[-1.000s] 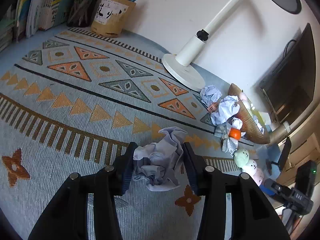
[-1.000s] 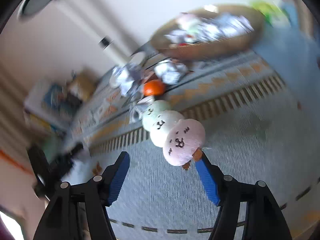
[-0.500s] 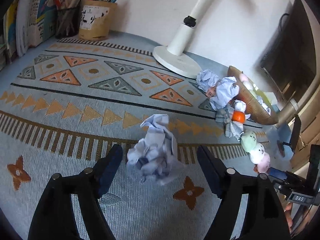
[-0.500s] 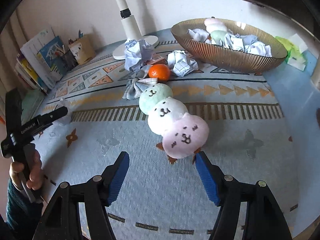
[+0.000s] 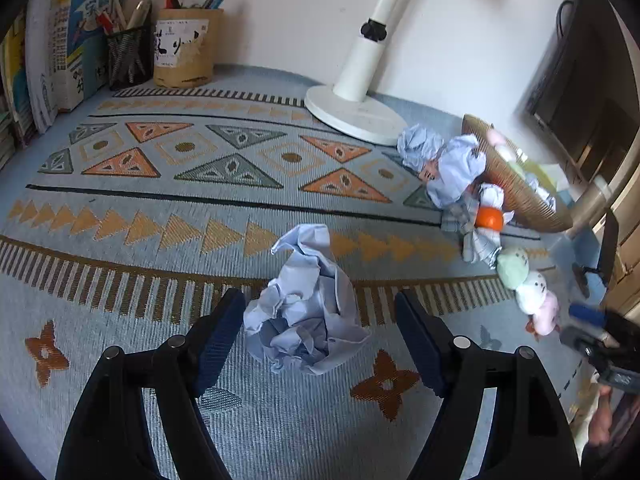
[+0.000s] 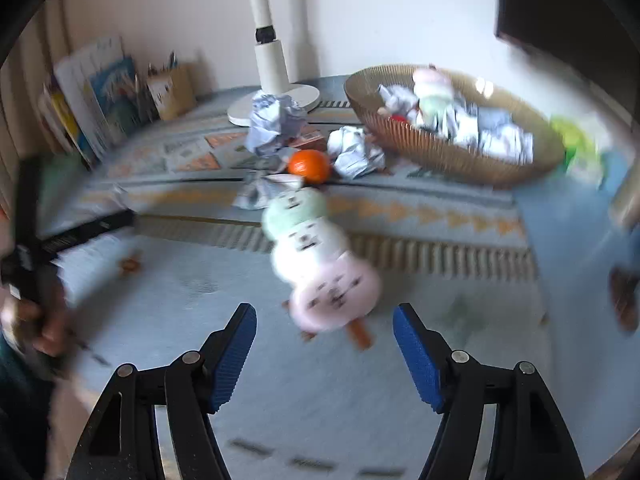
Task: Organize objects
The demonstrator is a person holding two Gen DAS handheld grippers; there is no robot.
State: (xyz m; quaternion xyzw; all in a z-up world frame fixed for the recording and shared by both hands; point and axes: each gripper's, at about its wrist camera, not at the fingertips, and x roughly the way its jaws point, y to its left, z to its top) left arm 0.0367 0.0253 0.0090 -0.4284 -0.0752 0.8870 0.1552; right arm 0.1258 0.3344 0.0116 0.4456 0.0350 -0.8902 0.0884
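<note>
Since a moment ago our left gripper [image 5: 320, 334] has let go of the crumpled paper ball [image 5: 306, 312], which it was squeezing before. Now its jaws stand wide apart and the paper ball sits loose between them on the patterned mat [image 5: 168, 208], with one blue pad close beside it and the other well clear.

Our right gripper [image 6: 324, 354] has its jaws opening a little more, with nothing held. Just ahead of them lies the plush toy [image 6: 316, 256], made of a green ball, a white ball and a pink ball in a row. Its pink end is nearest the jaws but not touching them. That view is blurry.

Behind the toy we see an orange [image 6: 309, 166] and more paper balls [image 6: 356, 152] on the mat. Next to them stands a brown basket [image 6: 448, 156] with paper and a soft toy inside. A white lamp base [image 5: 354, 114] and a pen holder [image 5: 184, 52] stand by the wall
</note>
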